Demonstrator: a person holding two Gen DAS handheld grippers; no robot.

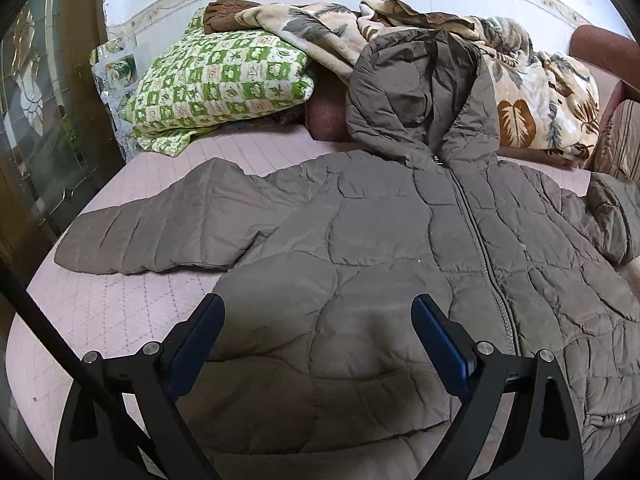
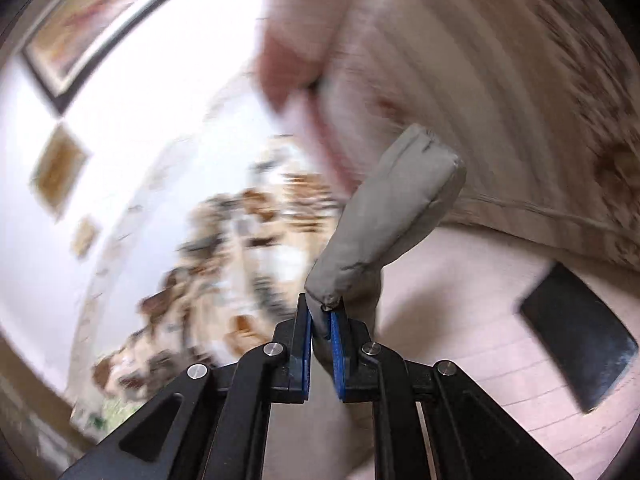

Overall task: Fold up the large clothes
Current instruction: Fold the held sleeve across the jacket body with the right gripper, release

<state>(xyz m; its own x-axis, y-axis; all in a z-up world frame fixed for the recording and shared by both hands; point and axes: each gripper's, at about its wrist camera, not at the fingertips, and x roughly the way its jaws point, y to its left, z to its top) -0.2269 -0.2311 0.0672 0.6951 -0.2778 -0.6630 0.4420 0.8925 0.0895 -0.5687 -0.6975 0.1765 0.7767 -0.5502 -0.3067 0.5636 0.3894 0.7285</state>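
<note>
A grey padded jacket point(image 1: 400, 240) lies spread on a pink bed point(image 1: 100, 300), hood toward the pillow point(image 1: 220, 84). The left gripper point(image 1: 318, 312) hangs open above its hem. The right gripper point(image 2: 321, 312) pinches what seems, through blur, a sleeve point(image 2: 384, 216).

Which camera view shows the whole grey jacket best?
The left wrist view: the grey jacket lies spread on the bed, with hood and zipper visible. The right wrist view shows only one end of it, pinched in the right gripper.
</note>
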